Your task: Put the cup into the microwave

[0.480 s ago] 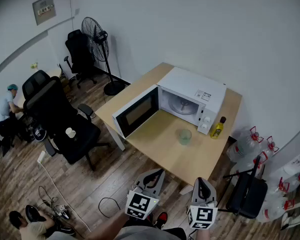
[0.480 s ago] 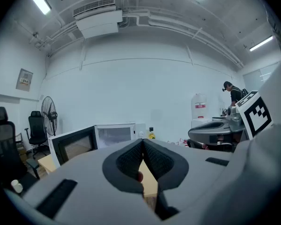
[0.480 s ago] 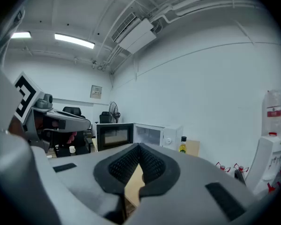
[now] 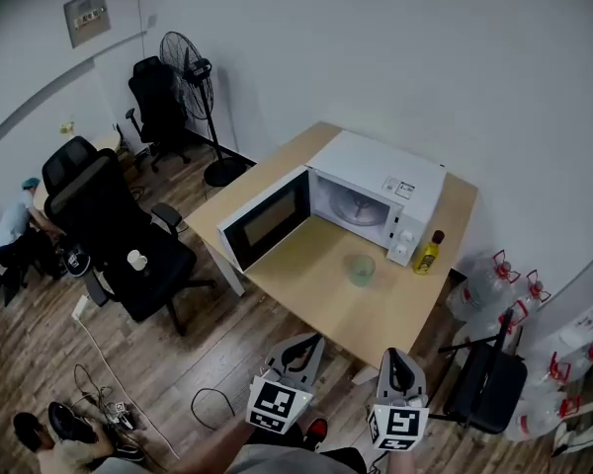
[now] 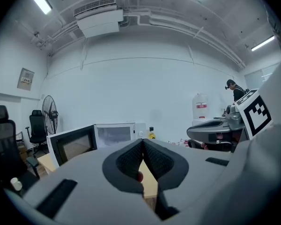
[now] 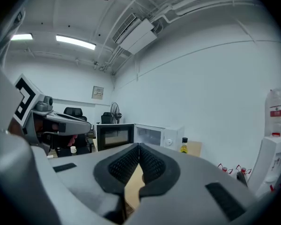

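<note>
A clear greenish cup [image 4: 362,269] stands on the wooden table [image 4: 376,309] in front of the white microwave [image 4: 385,188], whose door [image 4: 265,219] hangs open to the left. Both grippers hover well short of the table's near edge. My left gripper [image 4: 304,347] has its jaws pressed together with nothing in them, and so does my right gripper [image 4: 398,361]. In the left gripper view the left gripper [image 5: 143,144] points at the microwave [image 5: 114,135]. The right gripper [image 6: 138,148] faces the microwave [image 6: 152,135] too. The cup is hidden behind the jaws in both gripper views.
A yellow bottle [image 4: 431,253] stands right of the microwave. Black office chairs [image 4: 114,230] and a standing fan [image 4: 200,97] are left of the table. Water jugs [image 4: 499,284] and another chair [image 4: 484,383] sit to the right. People sit at far left [image 4: 20,215].
Both grippers have stayed in place. The person at far left has shifted slightly.
</note>
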